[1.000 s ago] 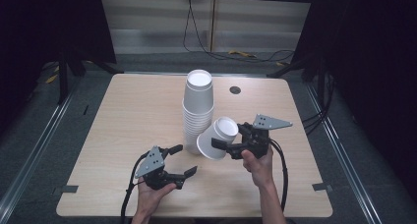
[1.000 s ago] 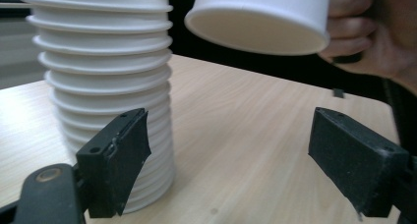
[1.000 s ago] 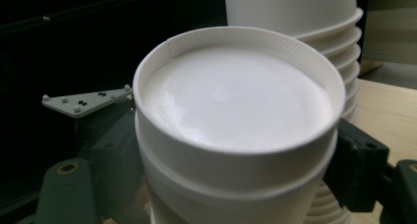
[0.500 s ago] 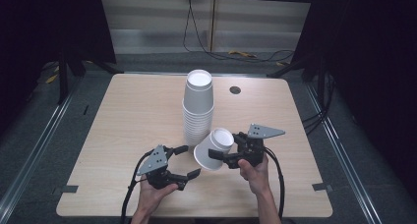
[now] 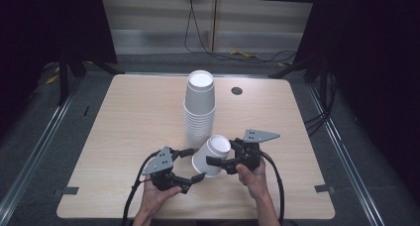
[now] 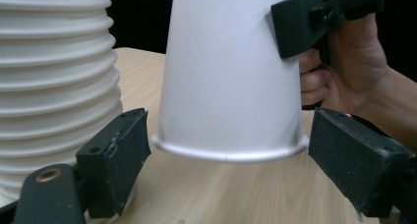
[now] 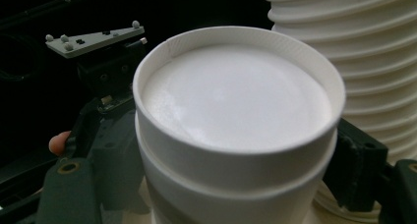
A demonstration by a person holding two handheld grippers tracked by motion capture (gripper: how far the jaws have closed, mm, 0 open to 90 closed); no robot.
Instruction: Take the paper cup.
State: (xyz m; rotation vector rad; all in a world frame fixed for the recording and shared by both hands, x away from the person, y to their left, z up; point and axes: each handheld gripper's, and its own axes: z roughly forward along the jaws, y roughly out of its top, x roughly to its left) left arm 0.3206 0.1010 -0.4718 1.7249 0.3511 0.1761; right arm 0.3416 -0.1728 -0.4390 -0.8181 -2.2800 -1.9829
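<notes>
A tall stack of upside-down white paper cups stands mid-table. My right gripper is shut on a single white cup, tilted with its base up and its rim off the table. In the right gripper view the cup sits between my jaws, base toward the camera, with a ridge around it below the base. My left gripper is open, and its jaws flank the cup's rim without touching it. The stack rises just beside the left jaw.
The light wooden table has a small dark round hole near its far edge. Black cables trail from both grippers toward the near edge. Dark floor and metal rails surround the table.
My right gripper has carried the cup down and toward the near left, away from the stack. The cup's rim now hangs between the left gripper's open jaws.
</notes>
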